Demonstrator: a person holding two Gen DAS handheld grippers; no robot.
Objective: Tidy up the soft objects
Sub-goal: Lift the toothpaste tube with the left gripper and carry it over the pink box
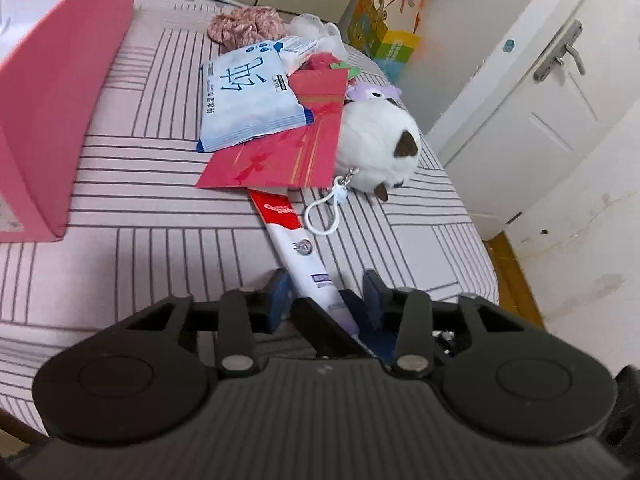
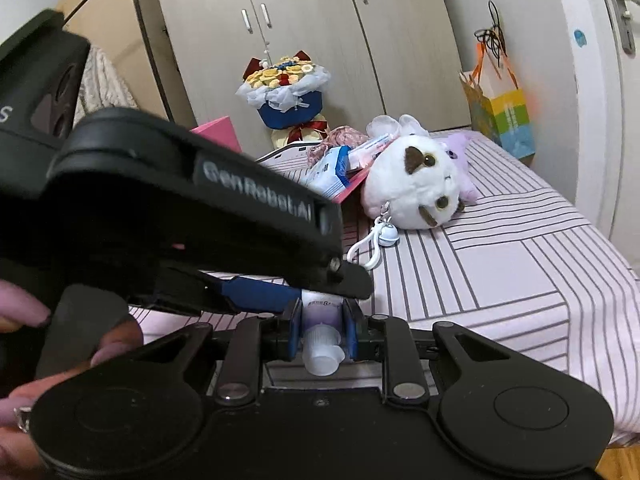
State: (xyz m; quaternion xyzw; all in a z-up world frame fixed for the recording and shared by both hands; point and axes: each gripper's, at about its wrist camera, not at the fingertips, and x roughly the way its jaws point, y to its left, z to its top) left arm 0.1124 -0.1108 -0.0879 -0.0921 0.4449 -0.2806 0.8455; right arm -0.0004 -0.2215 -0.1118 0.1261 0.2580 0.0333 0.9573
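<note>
Toothpaste pinched by both grippers over the striped bed.

The Colgate tube (image 1: pixel 294 240), marked "360", runs under a red envelope (image 1: pixel 280 156); left gripper (image 1: pixel 326 300) clamps its lower body, right gripper (image 2: pixel 322 332) its cap end. "GenRobot.AI" reads on the left gripper's casing. Plush cat (image 1: pixel 378 140) lies just beside.

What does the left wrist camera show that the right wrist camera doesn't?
Only the left wrist view shows the toothpaste tube's red Colgate end tucked under the red envelopes, and the pink box's full side. Only the right wrist view shows the tube's cap between the right gripper's fingers and the flower bouquet. Both show the white plush cat and the wipes pack.
</note>
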